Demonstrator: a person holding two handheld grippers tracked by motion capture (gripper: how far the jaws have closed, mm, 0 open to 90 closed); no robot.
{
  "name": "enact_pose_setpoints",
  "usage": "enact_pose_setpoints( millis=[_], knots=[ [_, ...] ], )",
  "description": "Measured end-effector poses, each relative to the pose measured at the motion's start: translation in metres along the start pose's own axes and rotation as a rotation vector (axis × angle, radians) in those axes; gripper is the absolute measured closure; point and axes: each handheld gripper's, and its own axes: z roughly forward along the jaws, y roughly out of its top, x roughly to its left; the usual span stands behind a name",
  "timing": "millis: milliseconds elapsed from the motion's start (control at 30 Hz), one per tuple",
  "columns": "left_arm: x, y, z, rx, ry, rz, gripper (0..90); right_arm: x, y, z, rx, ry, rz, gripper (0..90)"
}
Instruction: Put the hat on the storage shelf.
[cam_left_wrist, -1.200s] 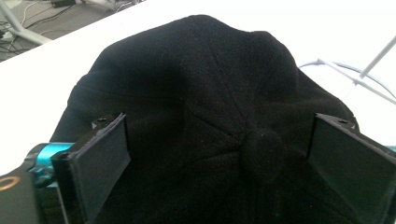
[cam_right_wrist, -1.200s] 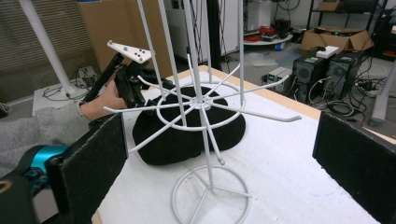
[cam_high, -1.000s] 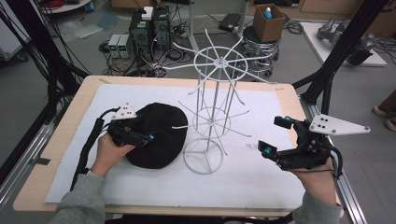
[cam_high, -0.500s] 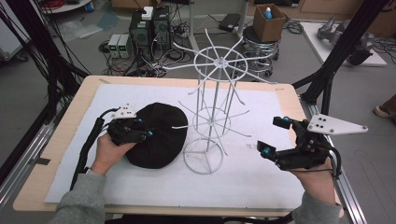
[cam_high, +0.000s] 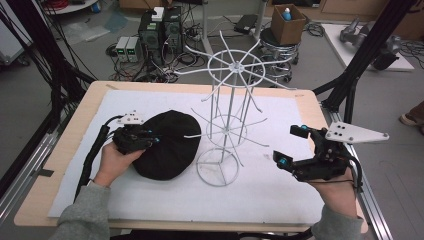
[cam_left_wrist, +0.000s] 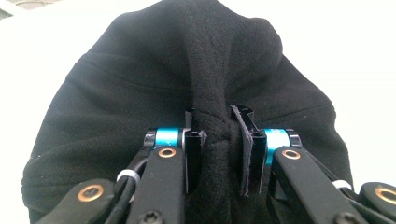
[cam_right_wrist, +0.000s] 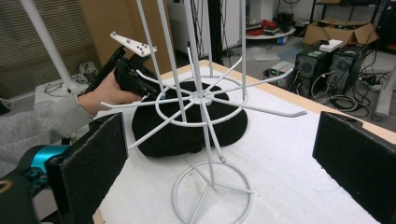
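Pinching a fold of the black hat (cam_left_wrist: 140, 88), the left gripper (cam_left_wrist: 218, 140) is getting purchase to lift it from the table's (cam_high: 75, 125) left side, while the right gripper (cam_high: 294, 146) is waiting wide open and empty beside the white wire rack (cam_high: 226, 120), probably to steady it.

- Left gripper (cam_left_wrist: 217, 140): black metal links fastened with copper-coloured rivets, blue anodised collars behind dark, felt-like pads (cam_left_wrist: 247, 149), a white cable tie on its wiring.
- A thick black cable (cam_high: 92, 155) trails from it; a small pale plate sits on top.
- Right gripper (cam_high: 292, 146): black frame, blue accents, broad foam-faced pads (cam_right_wrist: 95, 156), a grey three-cornered plate (cam_high: 356, 134) with holes.
- Both arms wear grey knit sleeves (cam_high: 82, 217).
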Motion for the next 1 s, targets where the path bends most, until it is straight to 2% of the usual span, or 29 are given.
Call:
enact_pose_setpoints(
  millis=[233, 533, 567, 600, 733, 767, 867, 1000],
  knots=[
    [0.003, 0.003, -0.015, -0.038, -0.020, -0.014, 76.0, 0.000, -0.001, 0.002, 0.008, -0.007, -0.005, 2.1],
    [-0.003, 0.013, -0.037, -0.037, -0.009, 0.027, 76.0, -0.001, -0.001, 0.003, 0.009, -0.007, -0.002, 2.1],
    [-0.004, 0.018, -0.044, -0.049, -0.012, 0.032, 76.0, -0.001, -0.001, 0.003, 0.011, -0.010, 0.002, 2.1],
    [-0.004, 0.018, -0.044, -0.049, -0.012, 0.032, 76.1, -0.001, -0.001, 0.003, 0.011, -0.009, 0.002, 2.1],
    [-0.007, 0.028, -0.065, -0.079, -0.021, 0.045, 76.1, -0.002, -0.001, 0.004, 0.012, -0.008, 0.005, 2.1],
    [-0.007, 0.028, -0.065, -0.079, -0.021, 0.045, 76.1, -0.002, -0.001, 0.004, 0.012, -0.008, 0.005, 2.1],
    [-0.008, 0.033, -0.079, -0.100, -0.025, 0.049, 76.1, -0.002, -0.001, 0.004, 0.013, -0.005, 0.000, 2.1],
    [-0.011, 0.042, -0.098, -0.138, 0.005, 0.075, 76.1, -0.002, -0.001, 0.005, 0.014, -0.006, 0.006, 2.1]
  ],
)
